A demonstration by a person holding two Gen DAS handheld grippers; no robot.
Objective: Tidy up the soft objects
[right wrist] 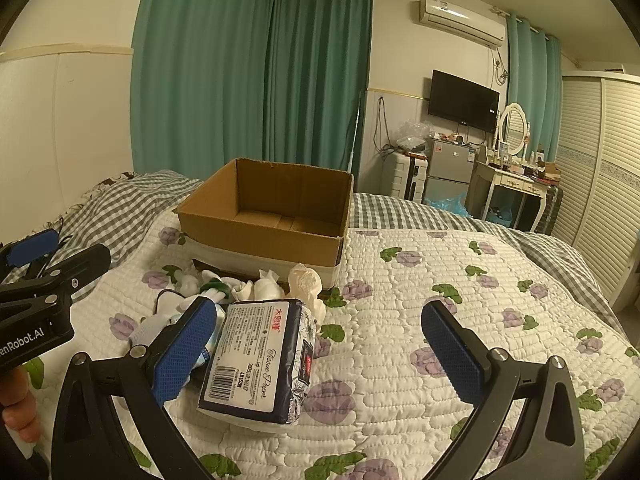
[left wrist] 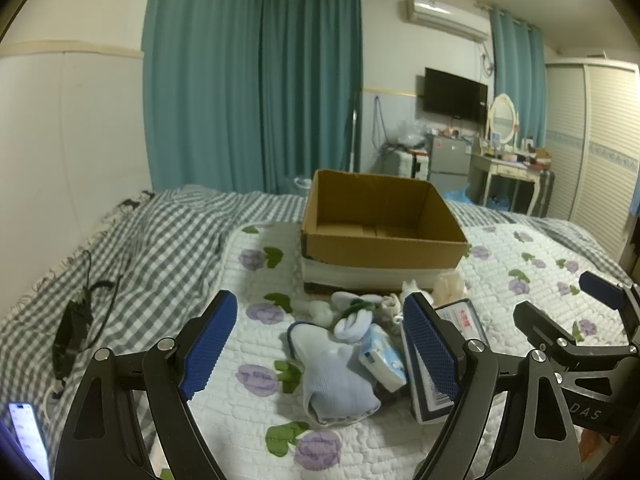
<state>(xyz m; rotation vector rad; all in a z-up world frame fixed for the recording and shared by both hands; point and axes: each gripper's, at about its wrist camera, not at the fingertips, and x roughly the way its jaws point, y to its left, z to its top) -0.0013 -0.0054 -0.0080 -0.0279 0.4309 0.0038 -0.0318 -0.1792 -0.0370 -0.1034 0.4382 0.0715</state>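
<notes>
An open, empty cardboard box (left wrist: 380, 236) (right wrist: 264, 216) sits on the quilted bed. In front of it lies a pile of soft things: a light blue sock (left wrist: 332, 380), a white rolled sock (left wrist: 352, 326), a small tissue pack (left wrist: 382, 354), a dark tissue paper pack (right wrist: 256, 360) (left wrist: 460, 320), white socks (right wrist: 264, 286) and a cream bag (right wrist: 306, 280). My left gripper (left wrist: 320, 344) is open, hovering over the blue sock. My right gripper (right wrist: 320, 356) is open, just right of the tissue paper pack.
A phone (left wrist: 26, 436) and a black cable with charger (left wrist: 72, 328) lie on the checked sheet at left. A floral quilt (right wrist: 440, 288) covers the bed. A dresser, fridge and wardrobe stand beyond the bed's far side.
</notes>
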